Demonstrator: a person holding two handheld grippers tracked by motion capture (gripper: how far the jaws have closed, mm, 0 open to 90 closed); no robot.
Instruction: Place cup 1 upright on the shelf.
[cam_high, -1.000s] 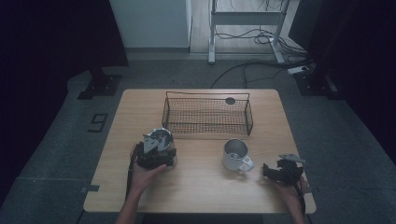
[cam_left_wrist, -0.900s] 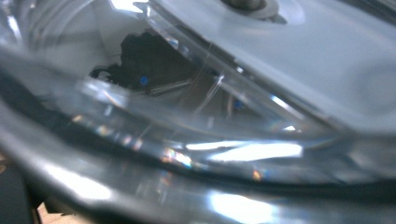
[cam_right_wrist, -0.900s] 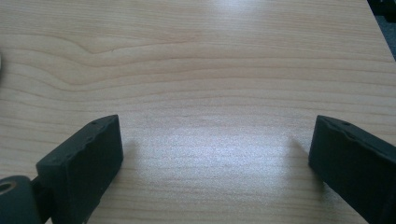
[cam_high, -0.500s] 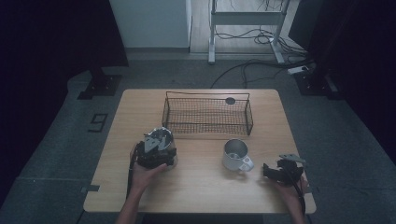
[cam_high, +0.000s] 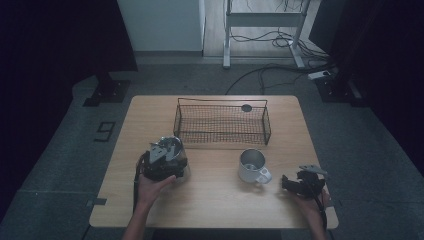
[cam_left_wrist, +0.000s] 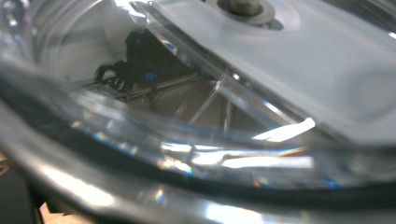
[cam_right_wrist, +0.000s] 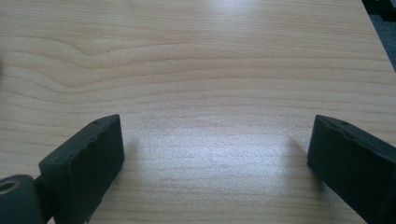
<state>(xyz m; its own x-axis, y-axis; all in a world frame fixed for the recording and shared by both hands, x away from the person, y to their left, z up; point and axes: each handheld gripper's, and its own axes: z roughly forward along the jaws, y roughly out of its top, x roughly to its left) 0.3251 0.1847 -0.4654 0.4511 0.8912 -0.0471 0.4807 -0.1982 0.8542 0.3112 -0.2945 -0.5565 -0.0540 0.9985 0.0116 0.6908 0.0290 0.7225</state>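
Note:
My left gripper (cam_high: 161, 167) sits at the table's front left, held by a hand. A clear glass vessel (cam_high: 170, 148) lies right at its jaws. In the left gripper view the curved glass wall (cam_left_wrist: 196, 154) presses against the camera and hides the jaws, so the grip looks closed on it. A pale mug (cam_high: 251, 166) with its handle toward the front right stands right of centre. My right gripper (cam_high: 292, 184) rests near the front right corner, a short way right of the mug. Its jaws stand wide open (cam_right_wrist: 215, 154) over bare wood.
A black wire basket (cam_high: 222, 102) stands across the back middle of the wooden table (cam_high: 215, 205). A small dark round spot (cam_high: 246, 108) shows at the basket's far right end. Cables and a metal frame lie on the floor beyond the table.

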